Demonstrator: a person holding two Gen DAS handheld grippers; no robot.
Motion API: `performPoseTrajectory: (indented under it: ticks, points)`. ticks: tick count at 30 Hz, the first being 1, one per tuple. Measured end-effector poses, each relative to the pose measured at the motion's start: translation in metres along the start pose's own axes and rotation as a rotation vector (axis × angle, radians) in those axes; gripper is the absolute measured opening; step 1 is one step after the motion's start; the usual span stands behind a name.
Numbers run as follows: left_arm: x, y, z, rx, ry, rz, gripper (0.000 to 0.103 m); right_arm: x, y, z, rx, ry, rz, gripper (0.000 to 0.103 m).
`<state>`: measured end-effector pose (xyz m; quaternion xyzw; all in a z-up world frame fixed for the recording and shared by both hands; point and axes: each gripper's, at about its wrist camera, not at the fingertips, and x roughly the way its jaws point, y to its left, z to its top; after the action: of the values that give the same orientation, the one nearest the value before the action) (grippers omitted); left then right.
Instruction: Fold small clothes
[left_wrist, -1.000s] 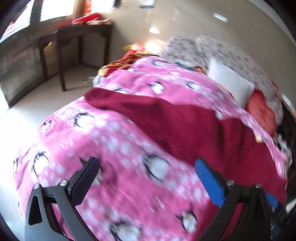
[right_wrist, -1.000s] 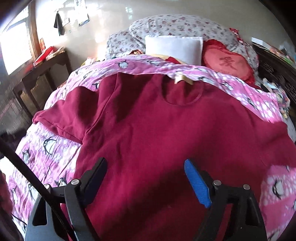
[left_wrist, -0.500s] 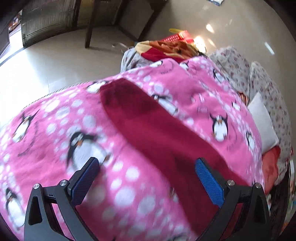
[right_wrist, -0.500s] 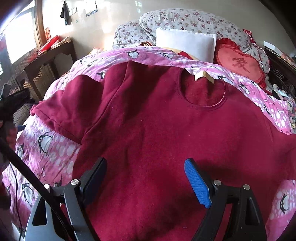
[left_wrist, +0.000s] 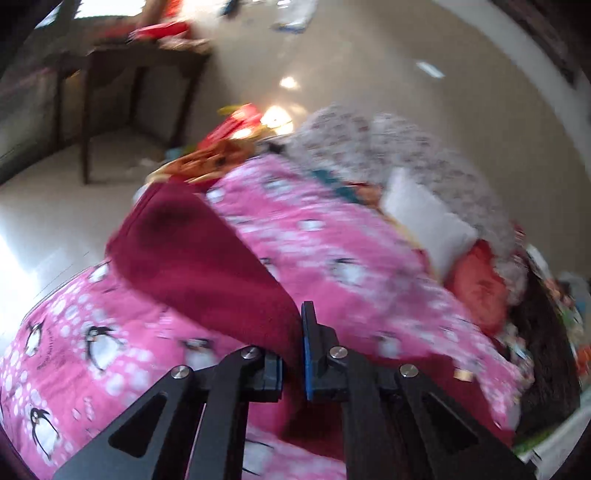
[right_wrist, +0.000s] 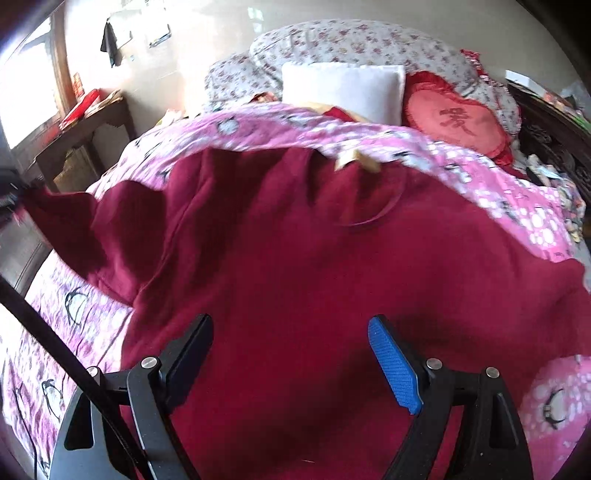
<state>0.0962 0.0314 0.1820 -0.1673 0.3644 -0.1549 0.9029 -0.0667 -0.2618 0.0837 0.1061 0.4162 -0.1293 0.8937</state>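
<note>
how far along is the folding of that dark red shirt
Barely started. Done: the dark red sweatshirt lies spread flat on the pink penguin blanket. In hand: the left gripper is shut on its sleeve, lifted. Left: every fold; the right gripper hangs open above the body.

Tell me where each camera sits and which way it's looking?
Left wrist: rides the left gripper, looking down across the bed toward the floor and a wooden table; its jaws are shut on the maroon sweatshirt's sleeve.
Right wrist: rides the right gripper, looking down over the maroon sweatshirt toward the pillows; its open jaws and a black cable show.
Both see: the sweatshirt, the pink penguin blanket, the white pillow and the red heart cushion.
</note>
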Motion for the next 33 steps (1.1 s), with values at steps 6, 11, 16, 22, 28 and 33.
performPoseTrajectory:
  ticks: [6, 11, 16, 22, 28, 33]
  points:
    - [-0.031, -0.141, -0.062, 0.271, 0.049, -0.242, 0.007, -0.032, -0.065, -0.001, 0.075, -0.044, -0.083, 0.092]
    - [0.015, -0.22, -0.16, 0.427, 0.22, -0.304, 0.007, -0.05, -0.126, -0.016, 0.168, -0.044, -0.159, 0.092]
    - [0.065, -0.251, -0.234, 0.564, 0.334, -0.283, 0.009, -0.061, -0.18, -0.034, 0.281, -0.024, -0.216, 0.093]
    - [0.04, -0.222, -0.223, 0.554, 0.374, -0.323, 0.064, -0.075, -0.196, -0.04, 0.324, -0.051, -0.177, 0.096]
    - [-0.006, -0.156, -0.166, 0.56, 0.193, -0.224, 0.086, -0.067, -0.188, -0.028, 0.338, -0.058, -0.092, 0.098]
    - [0.012, -0.099, -0.136, 0.498, 0.186, -0.047, 0.086, -0.052, -0.164, -0.018, 0.256, -0.055, -0.065, 0.098]
